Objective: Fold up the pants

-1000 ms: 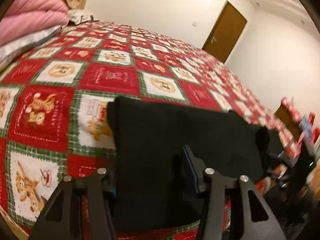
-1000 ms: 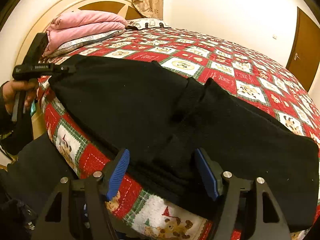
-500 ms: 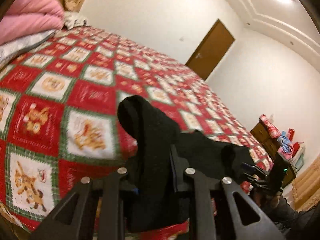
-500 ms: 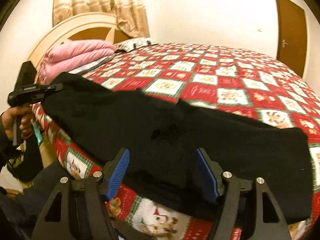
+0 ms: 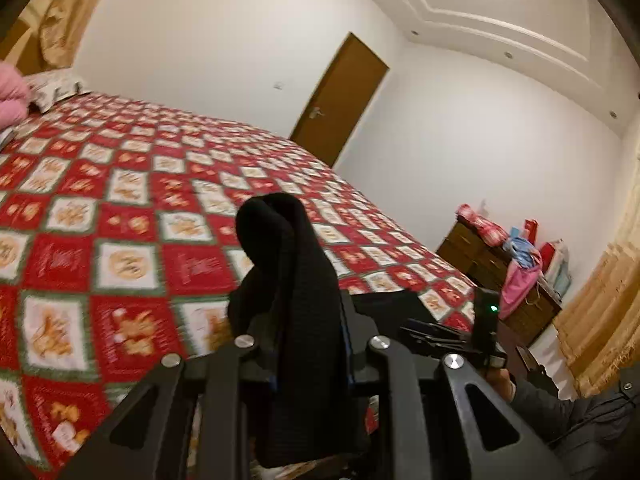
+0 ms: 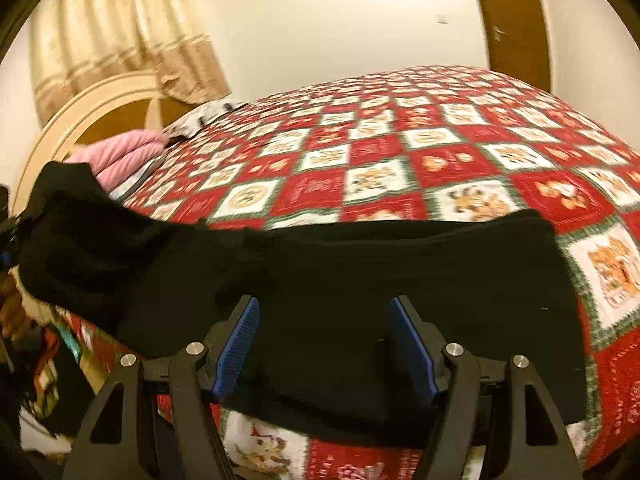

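Note:
Black pants (image 6: 360,264) lie stretched along the near edge of the bed. My left gripper (image 5: 308,344) is shut on one end of the pants (image 5: 288,280) and holds it lifted above the quilt, the cloth bunched and standing up between the fingers. That raised end (image 6: 68,208) shows at the far left in the right wrist view. My right gripper (image 6: 324,340) hovers open over the middle of the pants, its blue pads (image 6: 240,340) apart and not pressing the cloth. In the left wrist view the right gripper (image 5: 452,332) shows low at the right, held by a hand.
A red, white and green patchwork quilt (image 6: 440,152) covers the bed. A folded pink blanket (image 6: 124,152) and a pillow (image 6: 200,120) lie by the headboard (image 6: 88,108). A brown door (image 5: 340,96) is beyond the bed. A wooden dresser (image 5: 488,268) with bags stands at the right.
The left gripper closed on the end of the pants and lifted it off the quilt. The right gripper, still open, shifted sideways along the pants and rolled.

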